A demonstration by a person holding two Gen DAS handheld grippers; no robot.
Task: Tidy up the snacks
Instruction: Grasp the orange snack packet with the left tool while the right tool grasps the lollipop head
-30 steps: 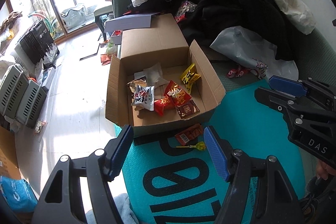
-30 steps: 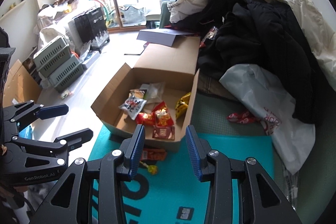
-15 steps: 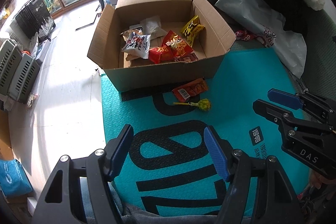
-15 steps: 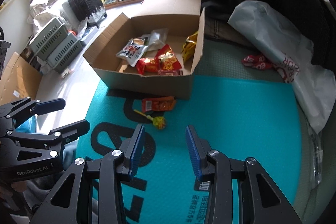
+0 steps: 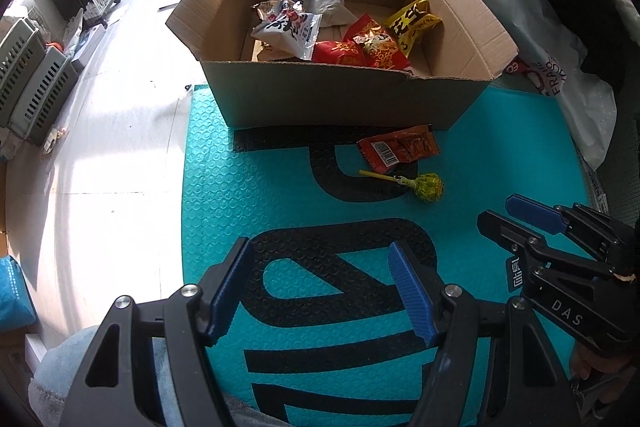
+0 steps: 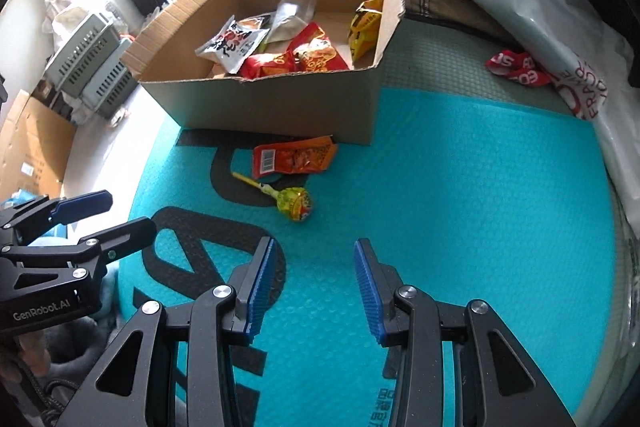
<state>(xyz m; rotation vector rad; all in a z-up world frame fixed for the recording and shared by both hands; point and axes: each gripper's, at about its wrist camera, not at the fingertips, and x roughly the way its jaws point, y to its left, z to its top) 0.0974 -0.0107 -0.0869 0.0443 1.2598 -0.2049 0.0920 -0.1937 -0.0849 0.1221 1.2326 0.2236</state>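
1. We see the cardboard box [image 5: 340, 99] hiding its lower snack packets behind the front wall.
2. Orange packet [image 5: 398, 149] and lollipop [image 5: 428, 187] lie just before the box.
3. Left claw [image 5: 320, 291] and right claw [image 6: 314, 291] are spread, empty.

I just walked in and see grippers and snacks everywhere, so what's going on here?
A person holds a gripper in each hand above a teal mat and is tidying snacks into an open cardboard box, which already holds several packets. Two items are not yet in it and lie on the mat in front of it: an orange snack packet and a yellow lollipop. The left gripper and right gripper are both open and empty, touching neither one.
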